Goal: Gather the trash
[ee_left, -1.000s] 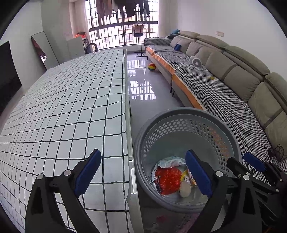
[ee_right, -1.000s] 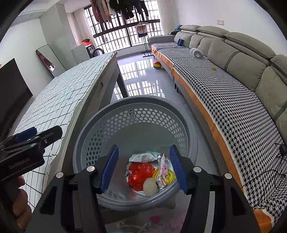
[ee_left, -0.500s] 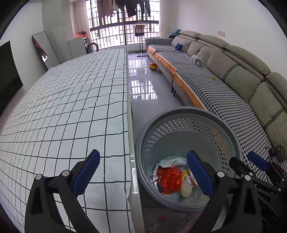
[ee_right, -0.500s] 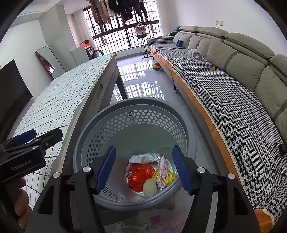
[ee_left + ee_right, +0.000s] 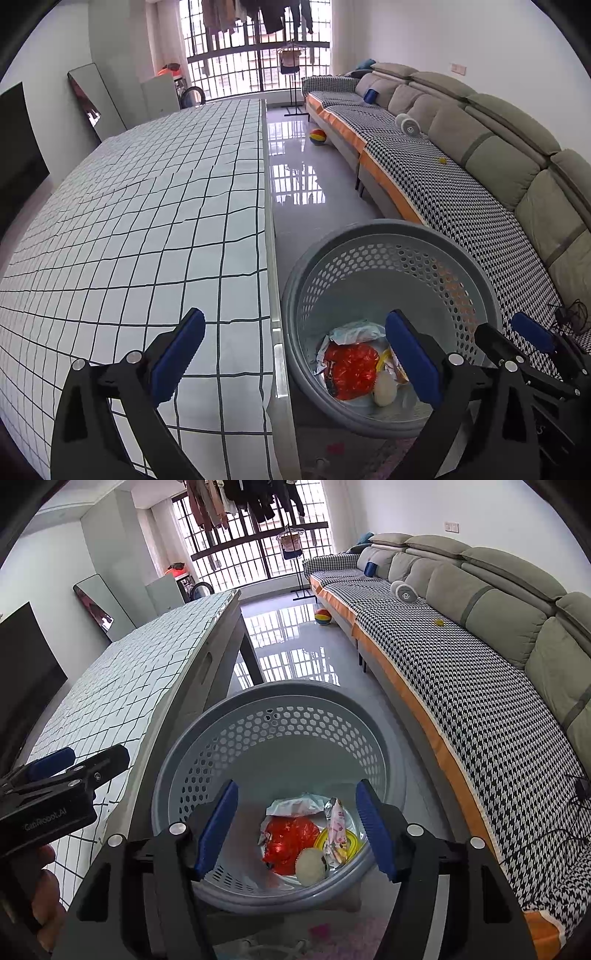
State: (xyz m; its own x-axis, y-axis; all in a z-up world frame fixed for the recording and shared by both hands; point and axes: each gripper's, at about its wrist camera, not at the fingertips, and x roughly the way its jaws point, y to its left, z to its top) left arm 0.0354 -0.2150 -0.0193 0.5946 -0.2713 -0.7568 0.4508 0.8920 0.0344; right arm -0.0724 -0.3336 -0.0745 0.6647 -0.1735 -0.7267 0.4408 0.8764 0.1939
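Note:
A grey perforated basket (image 5: 258, 698) stands on the floor beside the table. Inside lie a red crumpled wrapper (image 5: 290, 840), a white wrapper (image 5: 291, 805), a pink-and-white packet (image 5: 338, 825), a yellow piece (image 5: 354, 843) and a pale ball (image 5: 310, 864). My right gripper (image 5: 295, 829) hangs open above the basket with nothing between its fingers. My left gripper (image 5: 295, 356) stands open across the table's edge, empty, one finger over the checked cloth (image 5: 147, 221) and one over the basket (image 5: 388, 229). The same trash (image 5: 351, 365) shows in the left wrist view.
The long table (image 5: 129, 686) with the checked cloth runs along the left. A grey sofa (image 5: 480, 635) with a houndstooth cover lines the right. A colourful ball (image 5: 323, 617) lies on the glossy floor aisle. A hand (image 5: 40, 897) holds the left gripper.
The right gripper's fingers have spread a little wider above the basket. Both grippers otherwise stay in place, and the trash in the basket has not moved.

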